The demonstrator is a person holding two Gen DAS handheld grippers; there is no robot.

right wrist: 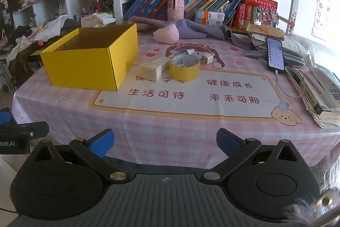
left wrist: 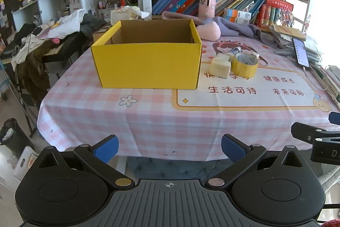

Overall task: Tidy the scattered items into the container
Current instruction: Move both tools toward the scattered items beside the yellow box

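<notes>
We hold both grippers back at the near edge of the table (right wrist: 170, 120), off its pink checked cloth. Our left gripper (left wrist: 169, 147) has its blue-padded jaws spread wide with nothing between them, and our right gripper (right wrist: 165, 142) is the same, jaws spread and bare. Up at twelve o'clock in the left wrist view sits the yellow box (left wrist: 146, 63), open at the top, its inside hidden from us. In the right wrist view it stands at about ten o'clock. Just beside its right side lies the cream block (right wrist: 151, 71), and touching that, further right, the roll of yellow tape (right wrist: 184, 68) lies flat. Behind the tape we spot a small bottle (right wrist: 188, 52) and a white plug (right wrist: 207, 59), close together. Off at two o'clock in the right wrist view a phone (right wrist: 275, 53) leans on a stack of books.
</notes>
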